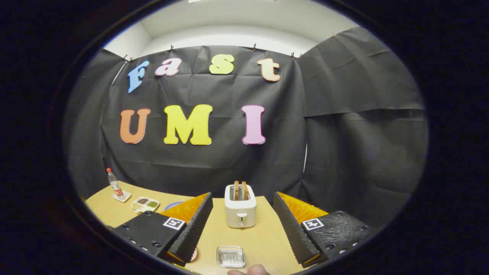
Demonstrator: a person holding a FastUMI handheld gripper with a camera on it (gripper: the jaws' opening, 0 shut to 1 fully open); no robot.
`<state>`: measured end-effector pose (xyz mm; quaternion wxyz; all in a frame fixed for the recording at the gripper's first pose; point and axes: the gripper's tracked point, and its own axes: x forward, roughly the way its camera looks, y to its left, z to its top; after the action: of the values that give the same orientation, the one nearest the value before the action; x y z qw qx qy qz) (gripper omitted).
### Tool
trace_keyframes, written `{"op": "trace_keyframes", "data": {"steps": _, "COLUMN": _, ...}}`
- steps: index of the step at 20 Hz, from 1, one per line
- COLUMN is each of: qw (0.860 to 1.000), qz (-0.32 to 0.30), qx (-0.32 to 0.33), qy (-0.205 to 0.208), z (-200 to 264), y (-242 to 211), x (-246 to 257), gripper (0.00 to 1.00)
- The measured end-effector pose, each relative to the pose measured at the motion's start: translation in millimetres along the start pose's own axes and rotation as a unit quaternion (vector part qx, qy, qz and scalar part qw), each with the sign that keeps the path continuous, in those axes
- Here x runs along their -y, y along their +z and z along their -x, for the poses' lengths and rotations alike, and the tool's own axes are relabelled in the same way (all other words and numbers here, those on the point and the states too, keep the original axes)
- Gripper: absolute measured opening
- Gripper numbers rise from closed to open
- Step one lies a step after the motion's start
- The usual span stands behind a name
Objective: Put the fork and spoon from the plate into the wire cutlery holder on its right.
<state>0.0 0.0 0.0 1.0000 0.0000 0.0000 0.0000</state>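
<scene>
Overhead, the gripper (241, 229) is hanging well above a tan table (263, 236), its two fingers (191, 229) spreading wide apart and closing on nothing. Between them, beyond their tips, a white toaster (240, 211) is standing upright with two brown slices (240, 191) poking out of its slots. Nearer in, between the finger bases, a small square metal holder (230, 256) with a perforated floor is sitting on the table; whether this is the wire cutlery holder cannot be told. It is looking empty from this angle. Just below it, a fingertip (250, 270) of a person is showing.

Beyond the left finger, a blue rim (172, 205) is peeking out from behind it; it may be the plate, but the finger is hiding most of it, and the fork and spoon cannot be made out. A small pinkish round edge (194, 255) is showing beside the left finger's base, too hidden to tell what it is. Farther out on that side, a white divided dish (145, 204) with dark and green fillings is lying on the table, and past it a clear bottle (114, 183) with a red cap is standing upright on a small white coaster (122, 197). Black cloth (344, 152) is hanging behind the table.
</scene>
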Motion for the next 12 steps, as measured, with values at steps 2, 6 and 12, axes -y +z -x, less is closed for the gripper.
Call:
{"op": "trace_keyframes", "data": {"steps": 2, "qw": 1.000, "qz": -0.005, "qx": -0.006, "qy": 0.003, "z": 0, "y": -3, "x": -1, "gripper": 0.95}}
{"op": "trace_keyframes", "data": {"steps": 6, "qw": 1.000, "qz": 0.002, "qx": -0.012, "qy": 0.010, "z": -4, "y": -8, "x": -5, "gripper": 0.95}}
{"op": "trace_keyframes", "data": {"steps": 12, "qw": 0.999, "qz": 0.004, "qx": -0.027, "qy": 0.023, "z": -4, "y": -15, "x": -16, "gripper": 0.95}}
